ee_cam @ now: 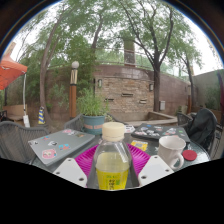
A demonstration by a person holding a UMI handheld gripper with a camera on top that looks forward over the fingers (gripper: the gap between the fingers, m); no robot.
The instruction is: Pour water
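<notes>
We have the bottle [112,160] standing between our 2 fingers [72,171], its body filling the gap. The pink pads [86,157] sit against its sides as far as we can see, so we read the gripper [112,172] as closed on the bottle, though the lowest part of the contact is hidden from us.

The bottle is clear plastic with a pale cap [113,130] in place and a yellow label [112,178] around its lower body. It looks upright and is lifted or held just ahead of us over the table [60,140]. Beyond the right finger stands a white mug [171,149] with a dark red rim, near the bottle but apart from it. That is our likely target for pouring.

We judge the bottle to be thin-walled and soft: squeeze hard and it will buckle and could push water out once opened. The smooth plastic and glossy label may slip as we tilt. If it is near full it will feel moderately heavy and the weight will shift as we tip it. The best hold is at mid body, at or just above the label, where the wall is straight and the pads get full contact. The neck is too narrow. The cap looks closed, so no water can leave until it comes off.
</notes>
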